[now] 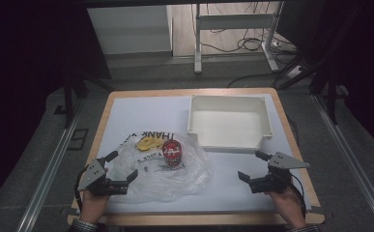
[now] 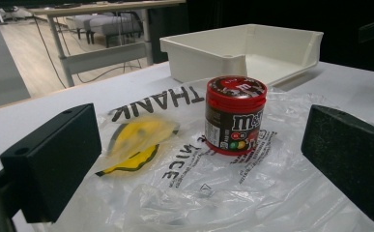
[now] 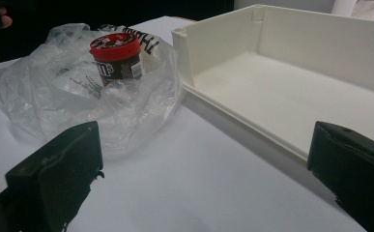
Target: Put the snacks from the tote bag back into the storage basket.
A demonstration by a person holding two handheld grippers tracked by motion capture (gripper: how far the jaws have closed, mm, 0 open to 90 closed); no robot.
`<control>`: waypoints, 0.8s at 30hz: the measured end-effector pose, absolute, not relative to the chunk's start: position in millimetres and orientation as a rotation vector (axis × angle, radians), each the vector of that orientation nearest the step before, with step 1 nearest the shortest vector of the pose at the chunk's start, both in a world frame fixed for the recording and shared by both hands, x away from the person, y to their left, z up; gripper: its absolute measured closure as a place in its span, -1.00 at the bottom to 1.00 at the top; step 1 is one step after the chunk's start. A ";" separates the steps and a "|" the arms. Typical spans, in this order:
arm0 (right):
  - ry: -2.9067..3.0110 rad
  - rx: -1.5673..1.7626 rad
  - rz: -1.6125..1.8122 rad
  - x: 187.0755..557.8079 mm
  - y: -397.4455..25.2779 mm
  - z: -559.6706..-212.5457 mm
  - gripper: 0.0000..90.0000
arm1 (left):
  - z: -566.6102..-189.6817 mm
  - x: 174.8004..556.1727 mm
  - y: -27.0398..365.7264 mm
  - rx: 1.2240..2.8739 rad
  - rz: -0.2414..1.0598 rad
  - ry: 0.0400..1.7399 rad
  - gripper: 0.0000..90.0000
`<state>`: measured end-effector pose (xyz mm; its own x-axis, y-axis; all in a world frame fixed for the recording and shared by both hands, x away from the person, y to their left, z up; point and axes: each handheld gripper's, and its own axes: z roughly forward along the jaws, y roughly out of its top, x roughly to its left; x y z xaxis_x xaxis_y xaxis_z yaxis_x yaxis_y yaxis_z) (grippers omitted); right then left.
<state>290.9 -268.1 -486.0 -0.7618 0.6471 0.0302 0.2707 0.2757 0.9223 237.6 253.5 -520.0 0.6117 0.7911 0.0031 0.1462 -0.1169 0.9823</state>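
both grippers released, jar upright on loose bag — tugging film cld tip it

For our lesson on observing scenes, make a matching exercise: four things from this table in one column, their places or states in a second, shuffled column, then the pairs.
1. jar
2. bin
3. left gripper
4. right gripper

A. open, at the bag's near edge
B. upright on the bag
C. empty, at the table's far right
D. open, over bare table before the bin

Pairs: 1-B, 2-C, 3-A, 4-D
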 end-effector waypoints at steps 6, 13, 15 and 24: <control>2.224 0.833 1.460 291.8 -263.7 -485.1 -1.00 | -520.1 237.7 253.3 1.626 0.660 0.794 -0.99; 2.235 0.819 1.494 291.9 -257.1 -484.5 -1.00 | -520.3 237.9 253.0 1.628 0.659 0.794 -0.99; 2.253 0.793 1.464 291.0 -251.7 -486.2 -1.00 | -520.4 238.0 252.9 1.630 0.659 0.794 -0.99; 2.304 0.757 1.452 292.1 -240.6 -486.9 -0.98 | -520.6 238.0 252.0 1.639 0.664 0.793 -0.99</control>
<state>292.1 -240.6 -486.9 -0.8111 0.5847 0.0161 0.2667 0.3453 0.8998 238.0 252.0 -520.6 0.6128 0.7902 0.0115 0.1507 -0.1311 0.9798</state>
